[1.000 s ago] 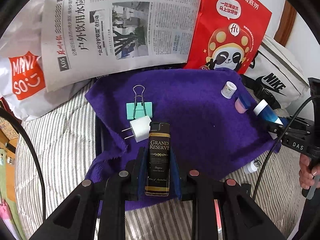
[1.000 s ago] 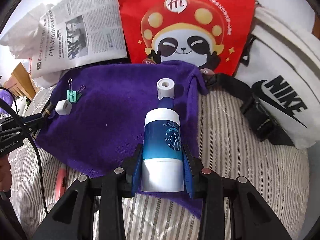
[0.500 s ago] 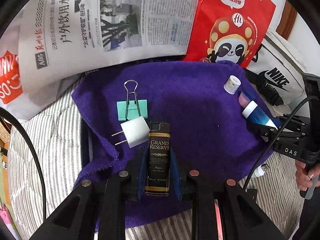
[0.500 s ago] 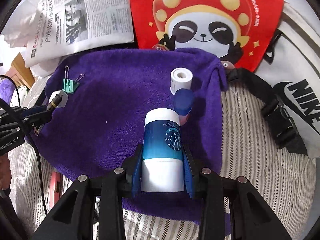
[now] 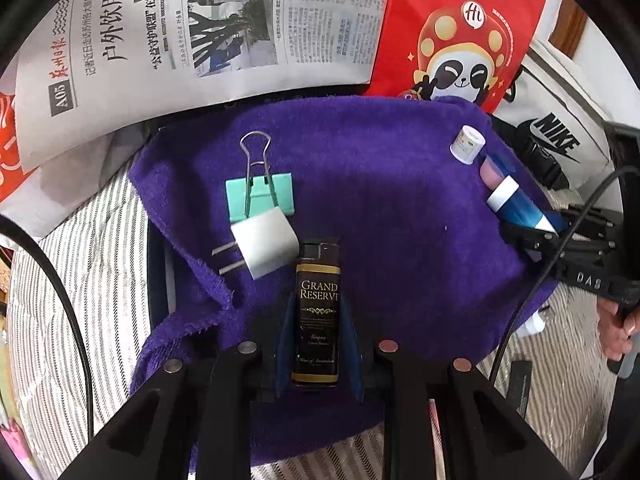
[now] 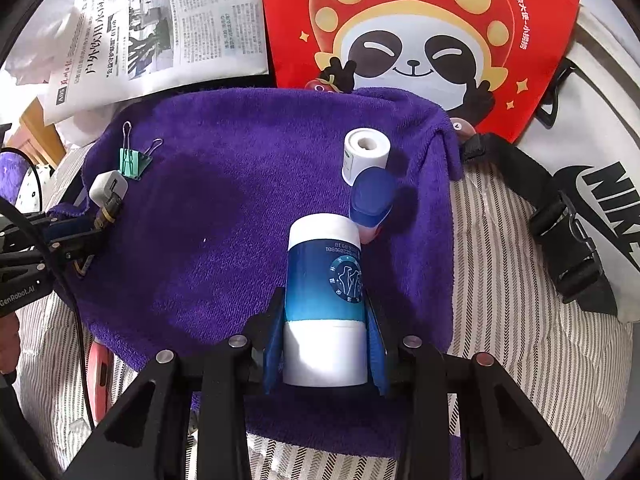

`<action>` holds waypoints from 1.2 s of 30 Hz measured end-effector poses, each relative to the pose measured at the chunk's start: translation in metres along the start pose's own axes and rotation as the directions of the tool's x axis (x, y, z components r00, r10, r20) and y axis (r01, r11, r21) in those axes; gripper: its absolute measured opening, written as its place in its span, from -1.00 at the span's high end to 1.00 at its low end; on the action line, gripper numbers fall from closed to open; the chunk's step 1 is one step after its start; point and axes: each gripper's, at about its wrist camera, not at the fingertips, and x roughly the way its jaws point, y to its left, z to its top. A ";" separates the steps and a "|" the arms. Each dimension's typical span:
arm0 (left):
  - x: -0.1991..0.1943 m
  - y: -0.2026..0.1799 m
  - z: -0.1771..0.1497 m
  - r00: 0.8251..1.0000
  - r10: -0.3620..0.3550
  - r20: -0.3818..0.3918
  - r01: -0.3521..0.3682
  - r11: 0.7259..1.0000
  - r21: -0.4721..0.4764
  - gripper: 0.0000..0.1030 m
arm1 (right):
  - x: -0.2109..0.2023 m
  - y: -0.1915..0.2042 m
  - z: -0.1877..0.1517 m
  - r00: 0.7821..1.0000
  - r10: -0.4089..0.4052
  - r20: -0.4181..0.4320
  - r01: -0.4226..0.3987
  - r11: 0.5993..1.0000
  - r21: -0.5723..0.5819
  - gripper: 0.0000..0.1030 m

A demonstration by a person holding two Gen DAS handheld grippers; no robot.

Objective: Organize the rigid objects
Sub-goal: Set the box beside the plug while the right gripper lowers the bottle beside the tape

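My left gripper [image 5: 318, 312] is shut on a black lighter [image 5: 318, 312] labelled Grand Reserve, held low over the purple towel [image 5: 380, 208]. Its tip sits beside a white plug adapter [image 5: 264, 246] and a green binder clip [image 5: 260, 196]. My right gripper [image 6: 325, 312] is shut on a blue and white bottle [image 6: 325, 280] at the towel's right side. Just beyond the bottle stand a blue-capped pink tube [image 6: 372, 200] and a small white cylinder [image 6: 365, 154]. The left gripper with the lighter [image 6: 108, 210] shows at the left of the right wrist view.
A newspaper [image 5: 224, 28], a red panda bag [image 5: 460, 40] and a white Nike bag [image 6: 592, 208] border the towel's far side. Striped bedding [image 6: 500, 280] lies around it. A person's hand [image 5: 618, 324] holds the right gripper's handle.
Both grippers have sunk closer to the towel with their objects. The lighter now sits nearer the plug adapter; the bottle nearer the blue-capped tube.
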 end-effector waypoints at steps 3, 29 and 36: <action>-0.002 0.005 -0.003 1.000 0.010 0.000 -0.010 1.000 -0.001 0.56 | 0.000 -0.002 0.000 1.000 -0.004 0.002 0.004 1.000 -0.001 0.29; -0.014 0.008 -0.016 0.999 0.019 -0.035 -0.022 0.997 -0.071 0.22 | -0.006 -0.002 -0.010 1.000 0.031 0.002 -0.031 0.999 -0.016 0.19; -0.037 0.002 -0.024 0.999 0.036 -0.008 -0.037 0.996 -0.077 0.22 | -0.027 -0.008 -0.020 1.000 0.019 0.011 -0.019 1.000 0.023 0.13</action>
